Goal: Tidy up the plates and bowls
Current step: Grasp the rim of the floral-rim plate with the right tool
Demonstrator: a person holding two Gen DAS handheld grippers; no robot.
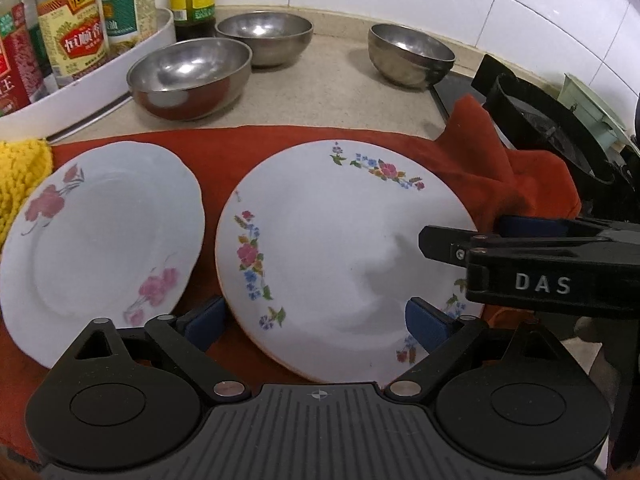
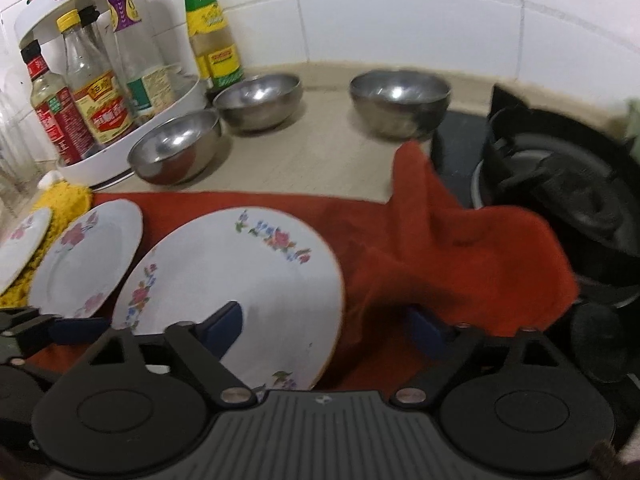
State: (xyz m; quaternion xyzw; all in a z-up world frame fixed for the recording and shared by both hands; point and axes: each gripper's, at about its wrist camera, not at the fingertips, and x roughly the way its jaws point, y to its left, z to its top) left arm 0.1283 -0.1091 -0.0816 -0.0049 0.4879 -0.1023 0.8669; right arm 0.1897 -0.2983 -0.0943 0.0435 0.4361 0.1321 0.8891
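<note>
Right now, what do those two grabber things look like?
Both are black plastic. The left gripper and right gripper each have two angled black arms tipped with dark blue pads, silver round pins at the joints, big round discs and a ribbed grey plate between. The right one shows white letters DAS.

left gripper (image 1: pixel 312 322) black, ribbed grey base | blue pads | right gripper (image 2: pixel 320 330) marked "DAS"

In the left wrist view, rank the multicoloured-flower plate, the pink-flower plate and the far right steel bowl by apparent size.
1. multicoloured-flower plate
2. pink-flower plate, slightly smaller
3. far right steel bowl, though it sits farthest away
</note>
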